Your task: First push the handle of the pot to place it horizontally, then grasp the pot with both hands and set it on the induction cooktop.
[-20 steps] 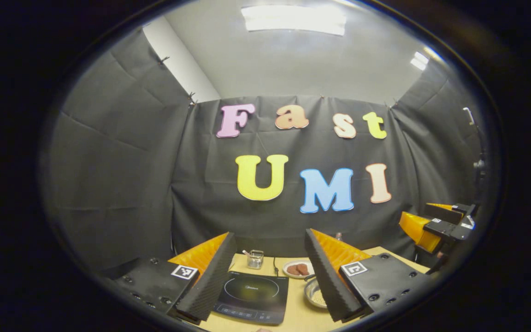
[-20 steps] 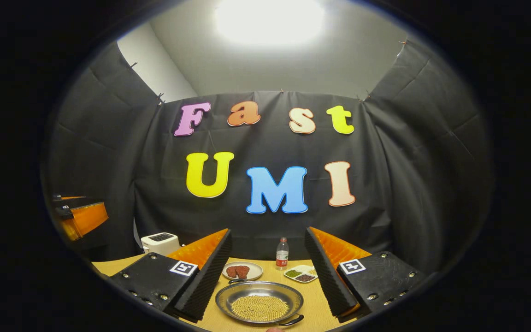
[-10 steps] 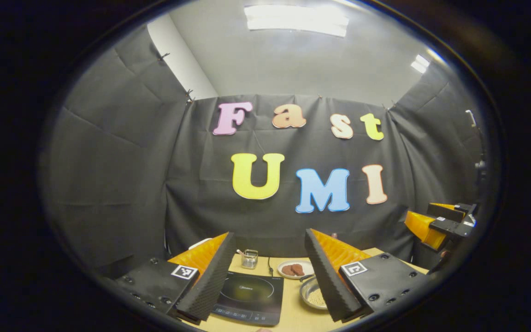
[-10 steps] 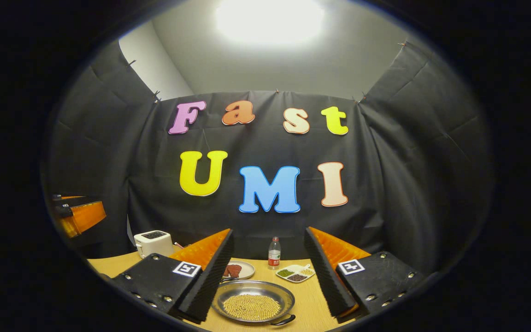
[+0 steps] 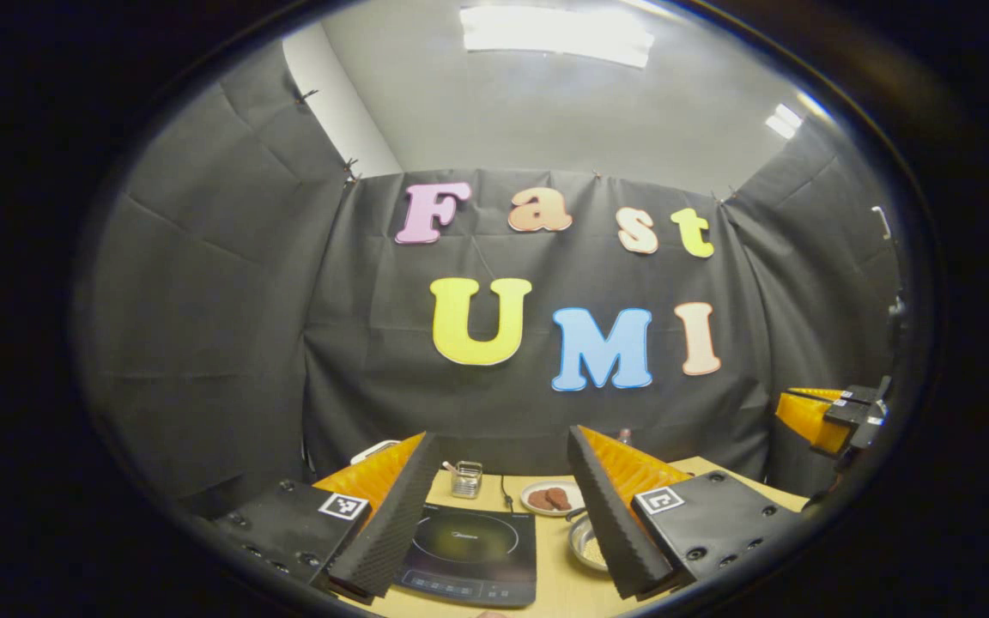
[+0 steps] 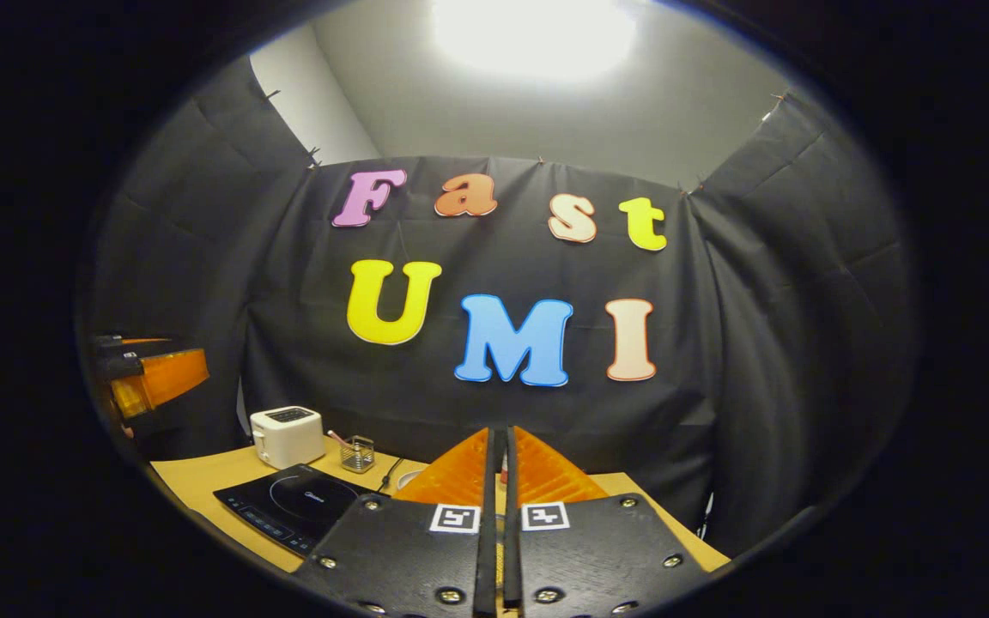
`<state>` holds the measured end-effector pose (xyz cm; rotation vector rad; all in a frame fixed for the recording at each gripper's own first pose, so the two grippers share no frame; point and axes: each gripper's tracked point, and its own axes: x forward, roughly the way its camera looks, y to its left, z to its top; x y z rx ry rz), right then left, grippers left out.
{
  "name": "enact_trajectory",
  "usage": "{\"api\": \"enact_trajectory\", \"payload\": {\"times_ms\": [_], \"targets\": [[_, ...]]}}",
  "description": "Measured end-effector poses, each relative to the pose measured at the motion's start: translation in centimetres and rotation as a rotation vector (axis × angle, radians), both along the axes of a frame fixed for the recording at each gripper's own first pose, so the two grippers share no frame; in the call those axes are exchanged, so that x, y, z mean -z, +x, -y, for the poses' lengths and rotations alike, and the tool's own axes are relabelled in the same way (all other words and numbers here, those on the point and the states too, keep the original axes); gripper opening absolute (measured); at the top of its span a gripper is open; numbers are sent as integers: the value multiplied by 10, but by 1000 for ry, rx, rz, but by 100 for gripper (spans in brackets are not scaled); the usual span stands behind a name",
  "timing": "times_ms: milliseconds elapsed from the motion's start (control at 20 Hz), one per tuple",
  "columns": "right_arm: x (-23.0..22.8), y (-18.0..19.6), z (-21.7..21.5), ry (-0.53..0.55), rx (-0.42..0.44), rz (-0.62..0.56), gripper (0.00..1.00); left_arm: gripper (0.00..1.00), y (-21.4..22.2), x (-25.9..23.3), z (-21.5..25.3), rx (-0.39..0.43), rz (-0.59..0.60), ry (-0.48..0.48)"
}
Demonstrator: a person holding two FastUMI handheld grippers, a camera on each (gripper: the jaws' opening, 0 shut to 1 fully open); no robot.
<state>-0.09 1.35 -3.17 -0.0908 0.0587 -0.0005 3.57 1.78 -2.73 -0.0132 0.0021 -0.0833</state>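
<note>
A metal pot [image 5: 585, 545] holding pale grains sits on the tan table, half hidden behind my left gripper's right finger. To its left lies the black induction cooktop [image 5: 469, 549], also in the right gripper view [image 6: 288, 506]. My left gripper [image 5: 501, 446] hangs open above the cooktop, nothing between its fingers. My right gripper [image 6: 499, 436] is shut with its fingers pressed flat together and nothing seen between them; they cover the table in front of it. Each gripper also appears far off in the other's view: right gripper [image 5: 834, 412], left gripper [image 6: 151, 378].
A plate of brown patties [image 5: 549, 498] and a small wire holder [image 5: 466, 479] stand behind the cooktop. A white toaster [image 6: 287, 435] sits at the table's back left. The table's edge [image 6: 203, 476] runs near the cooktop. Black cloth walls enclose the booth.
My right gripper has shut its fingers and swung, so the pot passed out of its sight and the cooktop and toaster came in at left. My left gripper barely moved.
</note>
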Motion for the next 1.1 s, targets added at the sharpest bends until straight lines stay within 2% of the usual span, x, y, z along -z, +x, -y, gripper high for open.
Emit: {"api": "enact_trajectory", "payload": {"times_ms": [50,100,250,500,700,1100], "targets": [[6,-3,-8,-3,-22,-12,5,100,0,1,-4,4,3,-1],[11,-4,-14,-11,-42,-27,1,100,-1,4,-7,6,1,2],[30,-5,-26,-19,-107,-86,1,98,6,7,-14,4,-10,12],[85,-2,-33,-2,-207,-246,1,97,26,15,-12,-16,-3,10],[134,1,-21,12,-263,-379,1,97,45,29,1,-44,-16,-6],[216,6,2,22,-379,-591,1,97,85,37,39,-85,-25,24]]}}
